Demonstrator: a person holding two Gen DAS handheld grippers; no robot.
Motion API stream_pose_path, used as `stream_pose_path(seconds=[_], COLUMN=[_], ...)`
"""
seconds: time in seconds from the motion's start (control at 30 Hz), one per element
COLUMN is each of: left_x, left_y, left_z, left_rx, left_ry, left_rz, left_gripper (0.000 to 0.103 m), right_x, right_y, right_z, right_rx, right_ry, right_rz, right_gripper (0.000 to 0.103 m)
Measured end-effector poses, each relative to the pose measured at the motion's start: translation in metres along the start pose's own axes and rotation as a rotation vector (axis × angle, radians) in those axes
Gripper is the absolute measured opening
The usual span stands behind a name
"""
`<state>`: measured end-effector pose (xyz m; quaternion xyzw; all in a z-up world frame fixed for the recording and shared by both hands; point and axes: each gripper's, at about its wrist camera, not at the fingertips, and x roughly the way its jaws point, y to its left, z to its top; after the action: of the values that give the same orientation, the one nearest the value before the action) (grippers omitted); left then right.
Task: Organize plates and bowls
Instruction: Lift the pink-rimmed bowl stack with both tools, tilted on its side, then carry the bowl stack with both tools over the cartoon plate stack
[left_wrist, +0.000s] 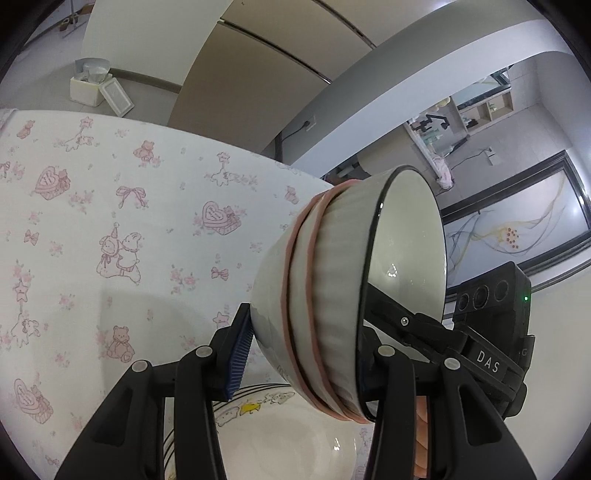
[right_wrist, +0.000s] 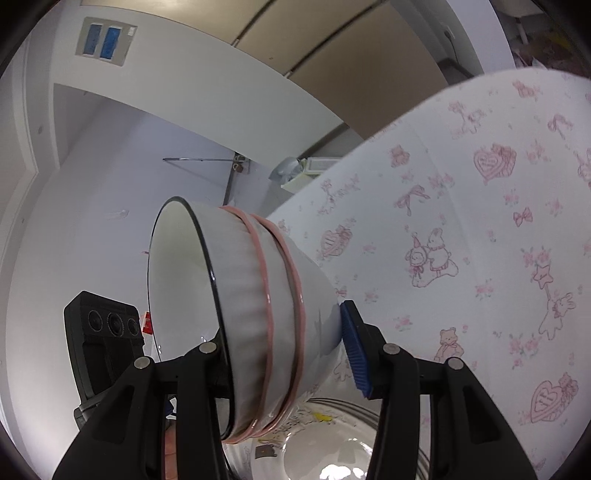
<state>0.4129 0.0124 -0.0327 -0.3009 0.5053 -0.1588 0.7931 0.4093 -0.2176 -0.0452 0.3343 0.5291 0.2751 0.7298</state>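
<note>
A white bowl (left_wrist: 332, 295) with two pink bands round its ribbed outside and a thin dark rim is held up in the air, tipped on its side. Both tools have it. The left tool (left_wrist: 306, 354) pinches one wall, its blue ribbed pad on the outside near the base and its other finger inside the rim. The right tool (right_wrist: 288, 354) does the same on the opposite wall, so the jaws of each stand at a middling width, closed on the bowl's wall. Seen from the left wrist the mouth faces right, toward the other tool's camera block (left_wrist: 491, 295); from the right wrist it faces left.

Directly below the bowl sits a plate (right_wrist: 332, 454) with a cartoon print and dark lines near its edge, resting on the table (left_wrist: 110, 206) under a pink-patterned cloth. I'd judge the bowl is being carried off or over the plate. Neither hand is nearer.
</note>
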Motion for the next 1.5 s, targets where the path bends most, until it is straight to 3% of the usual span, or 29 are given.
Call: stream_pose_path(seconds=[0.43,0.57,0.87,1.07,1.5], left_x=[-0.021,-0.042,-0.089,-0.113,-0.107], left_y=[-0.005,-0.018,-0.036,-0.044,-0.03], left_z=[-0.01,-0.019,-0.065,-0.107,-0.155], left_rx=[-0.039,0.016,0.015,0.037,0.016], left_ry=[0.023,-0.005,-0.012,-0.033,-0.023], left_rz=[-0.017,0.01,-0.032,-0.001,-0.005], left_gripper=[0.048,0.048,0.048,0.048,0.048], right_x=[-0.011,-0.02,-0.056,-0.069,-0.075], right_y=[0.007,0.018,0.043,0.047,0.024], right_z=[-0.004,-0.015,-0.055,-0.091,-0.137], right_rx=[0.032,0.016,-0.036,-0.043,-0.031], right_ry=[0.014,0.013,0.017,0.033,0.06], right_rz=[-0.024,-0.015,-0.006,0.006,0.028], right_gripper=[0.046,0.046,0.046,0.046,0.046])
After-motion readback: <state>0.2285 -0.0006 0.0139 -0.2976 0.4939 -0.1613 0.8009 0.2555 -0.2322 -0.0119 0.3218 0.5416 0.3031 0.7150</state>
